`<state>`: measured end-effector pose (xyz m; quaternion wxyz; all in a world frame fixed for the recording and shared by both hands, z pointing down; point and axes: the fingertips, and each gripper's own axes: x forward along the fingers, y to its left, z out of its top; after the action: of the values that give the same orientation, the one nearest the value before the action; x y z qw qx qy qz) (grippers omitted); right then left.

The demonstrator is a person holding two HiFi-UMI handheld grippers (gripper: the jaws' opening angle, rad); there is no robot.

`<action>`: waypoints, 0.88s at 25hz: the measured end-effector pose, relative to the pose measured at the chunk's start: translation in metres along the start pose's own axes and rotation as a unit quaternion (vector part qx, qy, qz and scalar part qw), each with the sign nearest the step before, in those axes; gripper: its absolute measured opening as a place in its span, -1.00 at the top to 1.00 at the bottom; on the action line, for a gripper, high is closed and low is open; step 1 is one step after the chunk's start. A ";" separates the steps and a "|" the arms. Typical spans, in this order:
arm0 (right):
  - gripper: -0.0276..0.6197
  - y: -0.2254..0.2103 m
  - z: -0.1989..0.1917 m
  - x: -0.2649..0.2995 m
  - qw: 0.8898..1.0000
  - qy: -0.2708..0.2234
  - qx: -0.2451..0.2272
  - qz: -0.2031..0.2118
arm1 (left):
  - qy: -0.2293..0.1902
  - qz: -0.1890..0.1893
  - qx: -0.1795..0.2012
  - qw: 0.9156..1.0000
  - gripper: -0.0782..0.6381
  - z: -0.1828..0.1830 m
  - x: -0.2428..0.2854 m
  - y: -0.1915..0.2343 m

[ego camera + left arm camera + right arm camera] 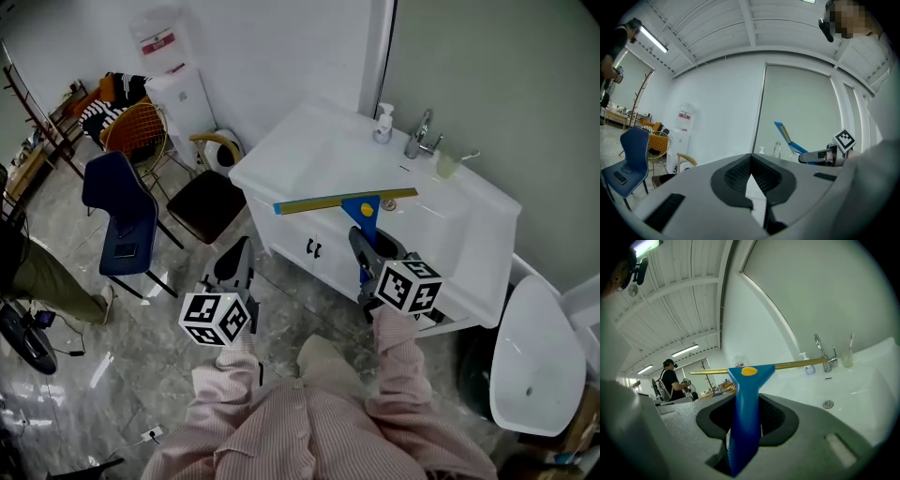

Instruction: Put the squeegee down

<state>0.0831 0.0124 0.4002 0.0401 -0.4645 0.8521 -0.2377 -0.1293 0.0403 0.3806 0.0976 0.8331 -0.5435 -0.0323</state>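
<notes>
Two pads of the right gripper [746, 414] clamp the blue handle of the squeegee [362, 208]. Its yellow blade lies across the basin, just past the front edge of the white vanity [469, 239]; whether it touches is unclear. The left gripper [751, 174] is clenched on nothing, off the vanity's front left corner. A tap [419, 136], soap bottle [383, 125] and cup [447, 165] line the back edge. A toilet [530, 361] crowds the right end.

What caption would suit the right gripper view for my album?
Right gripper holds the blue squeegee by its handle, blade level before a white sink.
</notes>
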 end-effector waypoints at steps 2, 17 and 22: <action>0.54 -0.004 0.000 0.010 1.000 0.004 0.002 0.000 | 0.002 0.001 -0.001 1.000 0.78 -0.001 0.008 0.006; 0.54 -0.040 0.024 0.136 0.999 0.029 0.011 0.017 | 0.006 0.029 -0.012 0.999 0.78 0.008 0.098 0.084; 0.54 -0.062 0.042 0.192 0.999 0.046 0.017 0.022 | 0.009 0.043 -0.017 0.999 0.78 0.017 0.145 0.113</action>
<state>0.0344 -0.1870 0.4201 0.0139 -0.4331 0.8590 -0.2726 -0.1745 -0.1381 0.3935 0.1179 0.8074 -0.5774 -0.0299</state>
